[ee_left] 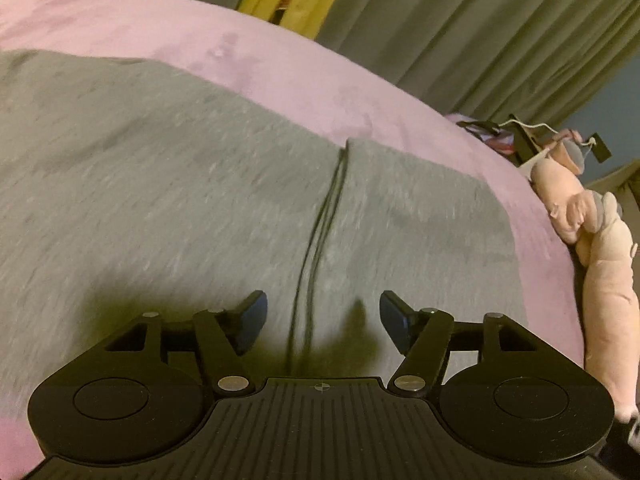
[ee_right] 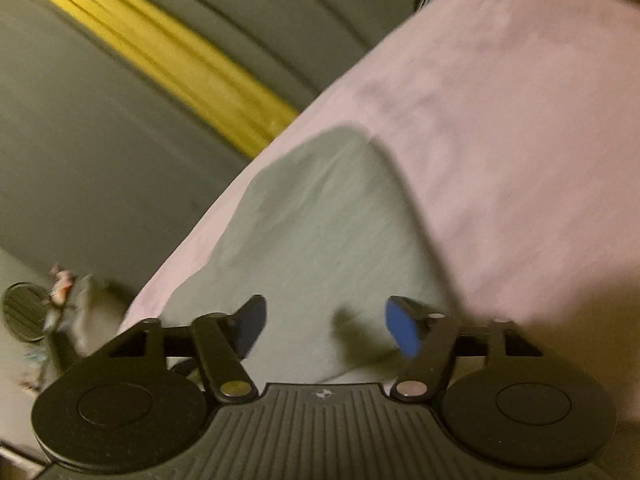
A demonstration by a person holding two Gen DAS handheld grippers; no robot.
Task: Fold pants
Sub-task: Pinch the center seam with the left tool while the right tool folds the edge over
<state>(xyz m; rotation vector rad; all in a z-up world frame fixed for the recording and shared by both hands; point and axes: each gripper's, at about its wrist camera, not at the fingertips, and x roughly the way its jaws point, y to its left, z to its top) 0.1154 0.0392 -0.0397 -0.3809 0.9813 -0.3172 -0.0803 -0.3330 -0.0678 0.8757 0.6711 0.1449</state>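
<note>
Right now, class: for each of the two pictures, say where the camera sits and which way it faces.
Left wrist: on the left gripper, looking down along its open fingers at the grey pants with a dark cord, pink bedcover and curtains beyond.
Right wrist: on the right gripper, fingers open, facing one end of the pants, which lies on the bedcover.
Shared: pants, bedcover, curtains.

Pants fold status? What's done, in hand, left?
Done: the grey pants lie flat on the pink bedspread, looking already doubled, with an edge and dark drawstring across the top. In hand: nothing; the left gripper and right gripper both hover open over the fabric. Left: probably another fold, though neither view shows the full garment.
</note>
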